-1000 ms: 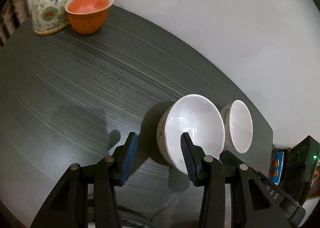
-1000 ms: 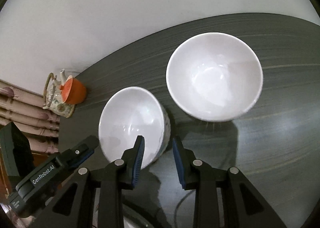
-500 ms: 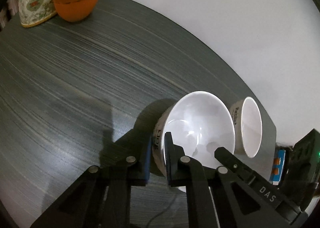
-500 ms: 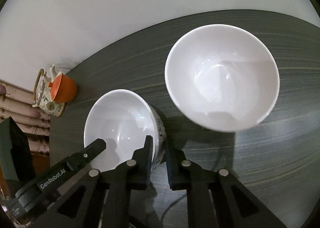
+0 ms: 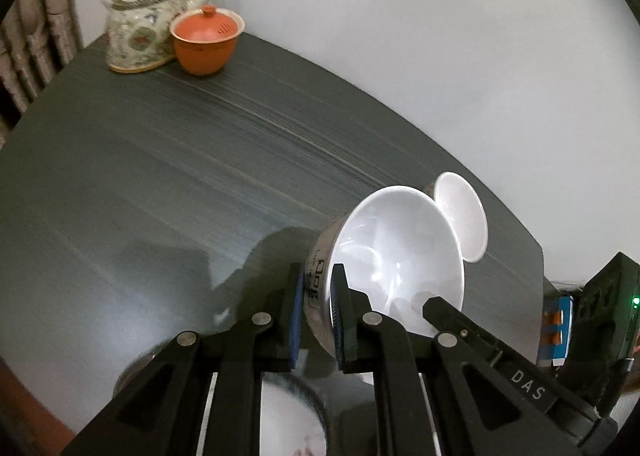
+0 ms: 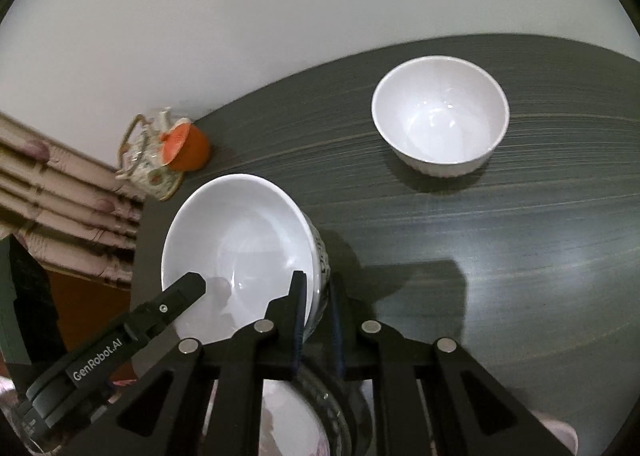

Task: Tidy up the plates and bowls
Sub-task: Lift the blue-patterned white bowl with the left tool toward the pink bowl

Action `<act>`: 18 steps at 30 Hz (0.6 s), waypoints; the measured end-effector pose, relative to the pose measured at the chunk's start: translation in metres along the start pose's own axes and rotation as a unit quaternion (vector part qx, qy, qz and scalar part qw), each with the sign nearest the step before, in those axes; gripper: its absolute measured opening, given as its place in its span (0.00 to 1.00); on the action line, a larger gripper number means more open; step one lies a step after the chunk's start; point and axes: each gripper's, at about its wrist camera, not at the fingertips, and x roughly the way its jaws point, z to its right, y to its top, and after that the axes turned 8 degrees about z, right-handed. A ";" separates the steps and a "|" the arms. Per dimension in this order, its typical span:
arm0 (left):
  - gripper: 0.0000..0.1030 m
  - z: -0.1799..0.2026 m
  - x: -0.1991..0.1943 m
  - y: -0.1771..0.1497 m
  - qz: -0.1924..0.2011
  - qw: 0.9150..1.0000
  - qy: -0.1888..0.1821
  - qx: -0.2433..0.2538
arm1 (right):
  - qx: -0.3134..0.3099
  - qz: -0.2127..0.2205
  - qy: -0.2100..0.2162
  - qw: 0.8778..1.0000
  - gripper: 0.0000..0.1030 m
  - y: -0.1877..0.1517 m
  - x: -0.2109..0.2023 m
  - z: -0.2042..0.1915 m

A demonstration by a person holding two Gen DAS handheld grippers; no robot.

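A white bowl with dark lettering on its side (image 5: 400, 248) hangs tilted above the dark table (image 5: 160, 176). My left gripper (image 5: 318, 284) is shut on its near left rim, one pad inside and one outside. My right gripper (image 6: 318, 288) is shut on the opposite rim of the same bowl (image 6: 236, 240). Each wrist view also shows a finger of the other gripper reaching into the bowl. A second white bowl (image 6: 440, 128) stands on the table behind, partly hidden in the left wrist view (image 5: 464, 216). Below my grippers lies a dark-rimmed dish with a pink pattern (image 6: 292, 416).
A flowered teapot (image 5: 148, 16) and an orange lidded cup (image 5: 206, 40) stand at the table's far left corner against the white wall. A slatted chair back (image 6: 60, 208) is off the left edge. Boxes and a device with a green light (image 5: 616, 304) lie past the right edge.
Both grippers closed on opposite rims of the lettered bowl, then raised it off the table and drew it back toward me. The second bowl stayed in place.
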 end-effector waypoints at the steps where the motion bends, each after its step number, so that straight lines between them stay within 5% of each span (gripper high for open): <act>1: 0.10 0.001 -0.008 -0.002 0.005 1.000 -0.002 0.001 | -0.005 0.005 0.000 1.000 0.12 -0.004 -0.010 -0.002; 18: 0.11 0.061 -0.114 -0.107 0.032 0.998 -0.029 0.053 | -0.002 0.067 -0.016 0.998 0.12 -0.077 -0.133 0.050</act>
